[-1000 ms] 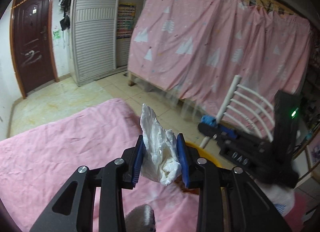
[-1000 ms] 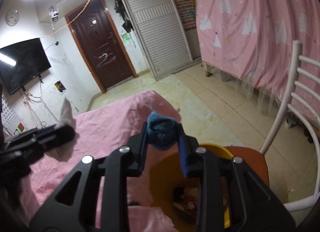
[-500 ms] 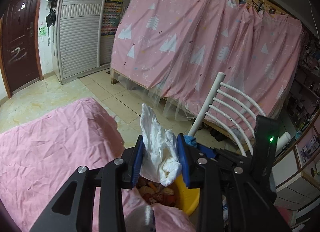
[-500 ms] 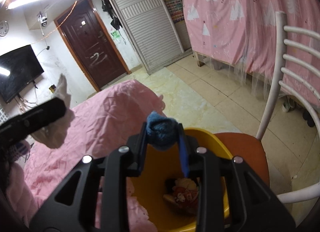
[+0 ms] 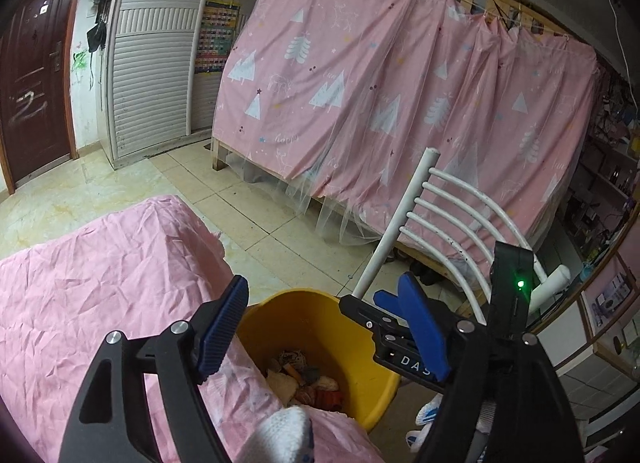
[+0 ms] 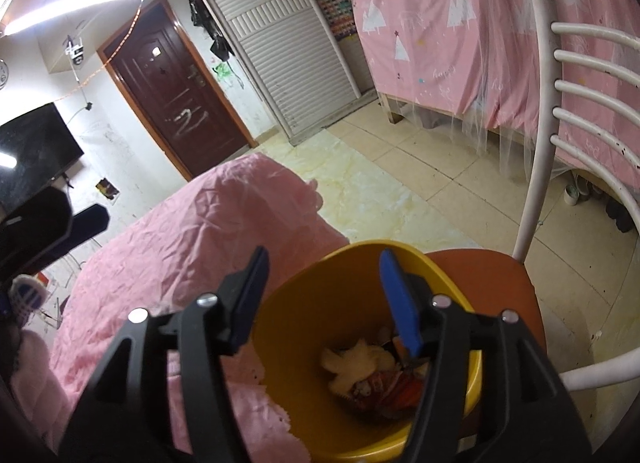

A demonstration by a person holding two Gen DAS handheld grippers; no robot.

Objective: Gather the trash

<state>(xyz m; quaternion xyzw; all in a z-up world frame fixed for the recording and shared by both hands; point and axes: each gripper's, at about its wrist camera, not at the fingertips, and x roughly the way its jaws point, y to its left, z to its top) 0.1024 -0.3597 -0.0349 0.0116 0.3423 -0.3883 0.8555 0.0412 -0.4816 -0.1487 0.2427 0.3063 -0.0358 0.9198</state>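
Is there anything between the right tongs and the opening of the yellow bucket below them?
Nothing visible blocks it. The right tongs hang open and empty directly over the yellow bucket, and their jaws have just been opening. The pink cloth lies against the bucket's near-left rim but does not cover the mouth.

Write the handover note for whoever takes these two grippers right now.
Left gripper: open, nothing between the pads; its jaws have just been opening, above the yellow bucket.
Right gripper: open and empty, jaws also just opened, over the same bucket.
Bucket: on the orange chair seat, against the pink sheet. Trash lies at its bottom.
Done: neither gripper holds anything now, so the white wad and the blue piece held a moment ago are released; I cannot pick them out in the pile.
Left: no loose trash shows on the sheet from here; look beyond these views before stopping.
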